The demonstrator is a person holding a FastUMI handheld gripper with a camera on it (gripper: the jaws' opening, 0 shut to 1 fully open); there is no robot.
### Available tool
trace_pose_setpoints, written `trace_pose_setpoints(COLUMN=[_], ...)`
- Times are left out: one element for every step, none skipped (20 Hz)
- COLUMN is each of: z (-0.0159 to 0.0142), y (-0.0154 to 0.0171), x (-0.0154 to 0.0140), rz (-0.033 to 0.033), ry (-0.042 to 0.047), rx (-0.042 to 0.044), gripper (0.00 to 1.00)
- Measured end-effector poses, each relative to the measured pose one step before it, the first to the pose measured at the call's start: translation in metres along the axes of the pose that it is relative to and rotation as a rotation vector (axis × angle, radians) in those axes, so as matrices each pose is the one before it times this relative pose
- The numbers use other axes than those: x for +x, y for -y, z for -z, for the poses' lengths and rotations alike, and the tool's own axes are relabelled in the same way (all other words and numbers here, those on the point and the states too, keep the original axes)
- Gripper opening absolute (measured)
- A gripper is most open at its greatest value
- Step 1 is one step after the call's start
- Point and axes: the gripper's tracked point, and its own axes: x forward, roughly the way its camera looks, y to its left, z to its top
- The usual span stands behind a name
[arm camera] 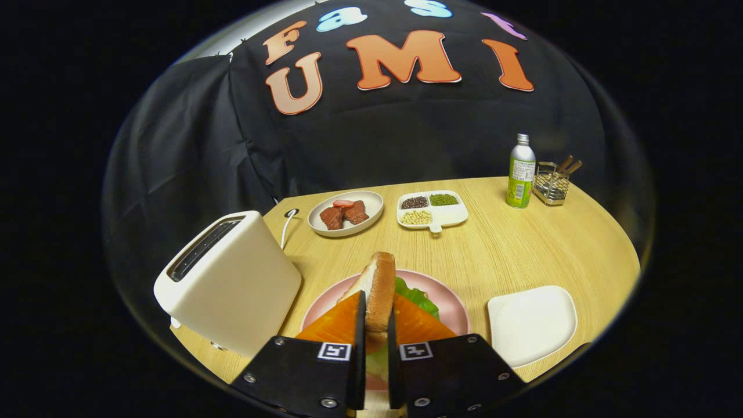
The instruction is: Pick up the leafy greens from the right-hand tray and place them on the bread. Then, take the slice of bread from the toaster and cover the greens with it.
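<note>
My gripper is shut on a slice of bread, held on edge between both fingers, its brown crust facing up. It hangs above a pink plate. On that plate the leafy greens show to the right of the held slice; what lies under them is hidden by my fingers. A white toaster stands to the left of the plate, its slots dark. To the right of the plate sits a white square tray with nothing on it.
Beyond the plate stand a grey plate with pieces of meat and a white divided dish of beans. At the far right are a green bottle and a wire holder. The toaster's cord runs behind it.
</note>
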Motion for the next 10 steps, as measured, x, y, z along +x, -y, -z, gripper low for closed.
trace_pose_setpoints(z=[0.00143,0.00151,0.00045,0.00024,0.00193,0.00072,0.0012,-0.00024,0.00105,0.00131], y=[0.00441,0.00417,0.00362,0.0048,0.00493,0.00332,0.00468,0.00377,0.00215,0.00231], x=[0.00167,0.00143,0.00086,-0.00058,0.00065,0.00097,-0.00002,0.00012,-0.00084,0.00031], rz=[0.00762,0.00429,0.00744,0.01125,0.01306,0.01045,0.01363,0.01022,0.00542,0.0058], ry=[-0.00293,-0.00575,-0.00247,-0.00062,-0.00127,-0.00093,-0.00123,0.00159,-0.00068,-0.00158], rx=[-0.00199,0.00409,0.00216,-0.00163,-0.0055,-0.00691,-0.01007,-0.00706,-0.00016,0.00196], gripper=[0.22,0.24,0.29,0.33,0.4,0.44,0.51,0.53,0.58,0.63])
